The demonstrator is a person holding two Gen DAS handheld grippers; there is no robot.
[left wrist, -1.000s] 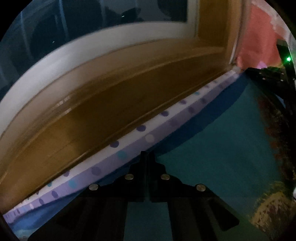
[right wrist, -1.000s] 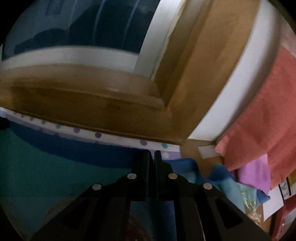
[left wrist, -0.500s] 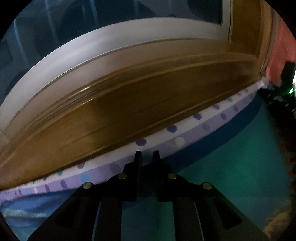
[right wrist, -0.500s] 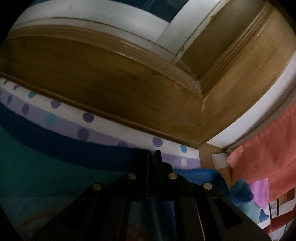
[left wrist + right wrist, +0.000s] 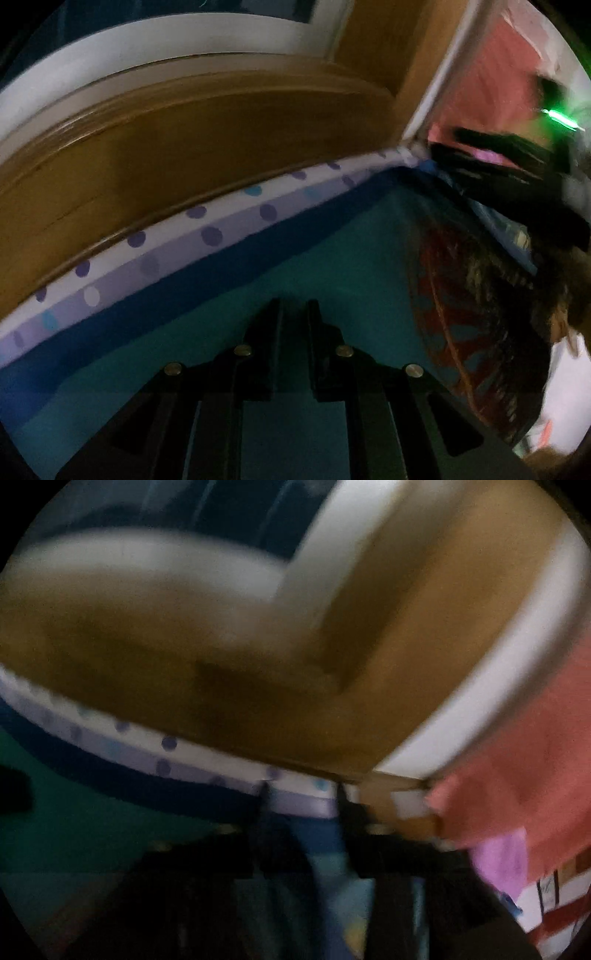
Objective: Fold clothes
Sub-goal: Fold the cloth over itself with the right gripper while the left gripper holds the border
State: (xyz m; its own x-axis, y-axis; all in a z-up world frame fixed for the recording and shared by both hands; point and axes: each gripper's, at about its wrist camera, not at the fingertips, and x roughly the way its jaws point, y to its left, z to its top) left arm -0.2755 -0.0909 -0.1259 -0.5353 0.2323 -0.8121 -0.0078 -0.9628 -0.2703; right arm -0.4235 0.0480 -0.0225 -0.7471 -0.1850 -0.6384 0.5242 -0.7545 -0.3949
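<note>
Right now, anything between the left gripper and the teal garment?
Nothing visible. The left gripper sits directly over the teal garment, slightly parted, only bare teal fabric showing in the gap. The right gripper is off to the right near the garment's far corner, not in the path.

Teal printed garment [image 5: 343, 266], spread flat

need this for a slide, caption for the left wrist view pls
Left hand-held gripper, slightly parted, over a teal garment lying on a dotted sheet beside a wooden frame.
</note>
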